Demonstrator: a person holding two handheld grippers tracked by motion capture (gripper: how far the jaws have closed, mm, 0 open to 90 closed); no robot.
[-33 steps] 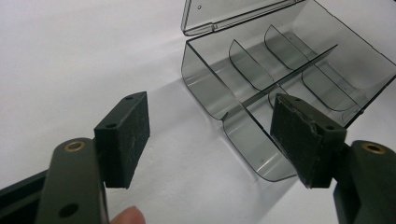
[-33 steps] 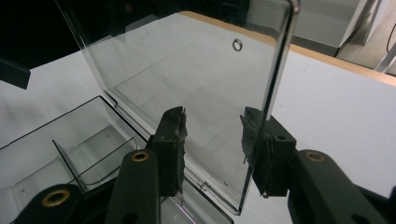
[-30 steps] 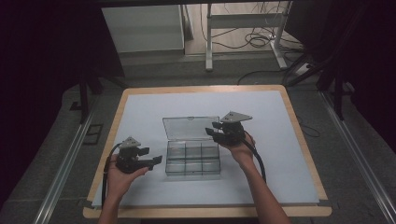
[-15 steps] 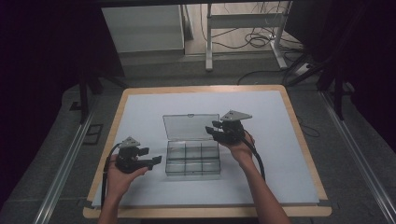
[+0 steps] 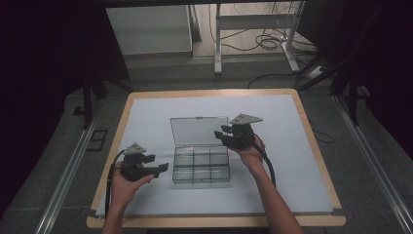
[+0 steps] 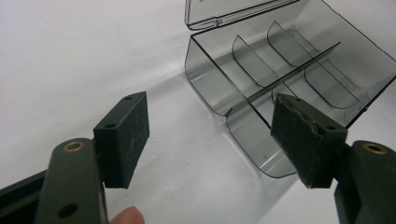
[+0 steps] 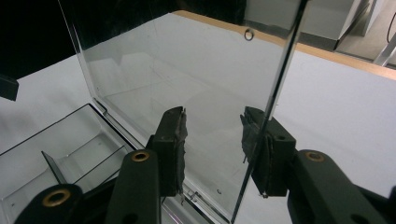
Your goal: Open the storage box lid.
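Right then, the clear compartment box (image 5: 200, 165) sat open mid-table, its lid (image 5: 199, 130) raised on the far side.

I had the right gripper (image 5: 227, 136) at the lid's right edge; in the right gripper view that edge (image 7: 266, 112) ran up between the parted jaws, close against one pad (image 7: 254, 140), though I couldn't tell whether it was pressed. My left gripper (image 5: 160, 167) lay just left of the box, jaws spread wide on nothing, pointing at its near short end. The box's long axis ran left to right across the white mat (image 5: 302, 146). It looked smoky, transparent, with six empty compartments.
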